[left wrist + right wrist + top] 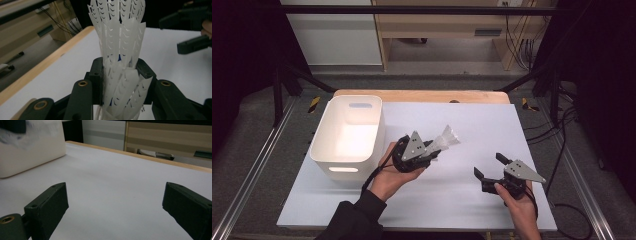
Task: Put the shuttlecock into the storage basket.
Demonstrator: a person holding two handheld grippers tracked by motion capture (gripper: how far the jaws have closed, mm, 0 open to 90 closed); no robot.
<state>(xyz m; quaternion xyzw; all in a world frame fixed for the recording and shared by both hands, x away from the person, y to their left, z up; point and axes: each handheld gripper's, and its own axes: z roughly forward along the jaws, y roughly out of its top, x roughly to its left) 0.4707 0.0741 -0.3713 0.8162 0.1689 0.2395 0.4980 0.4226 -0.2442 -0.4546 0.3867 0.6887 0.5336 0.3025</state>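
Note:
A white plastic shuttlecock stack (447, 136) with slotted, feather-like vanes is clamped in my left gripper (434, 149), which is held above the white table sheet beside the bin. In the left gripper view the black jaws press on the lower vanes (120, 82) from both sides, and the flared skirt (118, 32) rises beyond them. My right gripper (489, 165) hovers low over the sheet at the front right, open, with nothing between its fingers. The right gripper view shows its jaws (116, 205) far apart over bare sheet.
A white plastic bin (323, 137) with handle slots stands at the left of the table, its wall (30, 155) also seen from the right gripper. The white sheet (482, 120) covers a wooden tabletop (422, 94). Black frame bars and cables surround the table.

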